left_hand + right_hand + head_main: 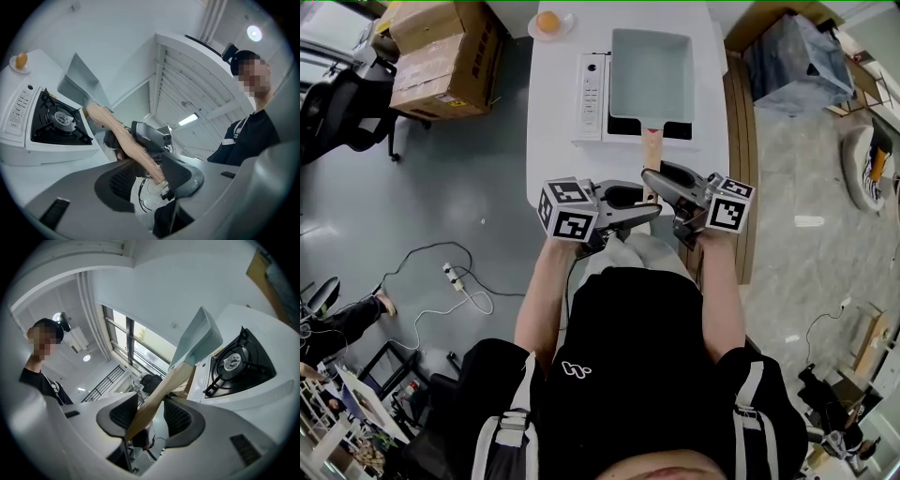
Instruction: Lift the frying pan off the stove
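Note:
A pale square frying pan (652, 70) with a wooden handle (651, 150) hangs over the white single-burner stove (591, 94). In the left gripper view the pan (79, 79) is tilted and clear of the black burner (58, 119). My left gripper (642, 208) is shut on the handle (126, 140), and in its own view the gripper (145, 173) has the wood pressed between its jaws. My right gripper (661, 183) comes in from the other side and is shut on the same handle (159, 394). The right gripper view shows the pan (199, 341) raised beside the uncovered burner (234, 362).
The stove stands on a white table (553, 141), with an orange fruit on a small plate (548, 22) at its far end. Cardboard boxes (441, 47) and a chair (337, 103) are to the left. Cables (450, 277) lie on the floor. A wooden board (741, 141) runs along the table's right side.

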`<state>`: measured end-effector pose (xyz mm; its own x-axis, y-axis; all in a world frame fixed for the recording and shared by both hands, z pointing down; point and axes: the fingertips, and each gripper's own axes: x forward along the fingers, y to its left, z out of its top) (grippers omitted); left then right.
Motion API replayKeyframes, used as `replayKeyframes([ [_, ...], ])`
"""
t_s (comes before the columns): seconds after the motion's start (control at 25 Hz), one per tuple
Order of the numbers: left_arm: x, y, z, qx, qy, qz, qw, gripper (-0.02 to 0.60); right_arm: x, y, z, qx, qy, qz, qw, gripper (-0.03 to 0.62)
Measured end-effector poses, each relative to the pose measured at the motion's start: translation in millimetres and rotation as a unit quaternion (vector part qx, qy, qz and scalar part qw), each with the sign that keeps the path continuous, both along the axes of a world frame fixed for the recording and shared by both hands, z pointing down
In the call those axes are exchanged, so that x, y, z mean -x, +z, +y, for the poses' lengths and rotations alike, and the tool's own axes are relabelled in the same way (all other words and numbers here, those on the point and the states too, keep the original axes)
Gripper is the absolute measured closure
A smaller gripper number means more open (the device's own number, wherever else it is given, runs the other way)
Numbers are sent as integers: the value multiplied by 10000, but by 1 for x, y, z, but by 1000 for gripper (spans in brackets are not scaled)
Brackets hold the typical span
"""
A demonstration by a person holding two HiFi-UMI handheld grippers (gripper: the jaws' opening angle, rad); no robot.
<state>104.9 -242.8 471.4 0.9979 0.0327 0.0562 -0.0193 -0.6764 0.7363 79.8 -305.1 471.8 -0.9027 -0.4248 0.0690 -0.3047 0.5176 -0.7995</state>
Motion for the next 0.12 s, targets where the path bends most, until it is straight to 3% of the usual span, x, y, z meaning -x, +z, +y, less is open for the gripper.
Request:
replayKeyframes([
  [0.12,-3,0,1,28,-1,12,10000,403,-3,0,1,13,-10,10,10000,414],
])
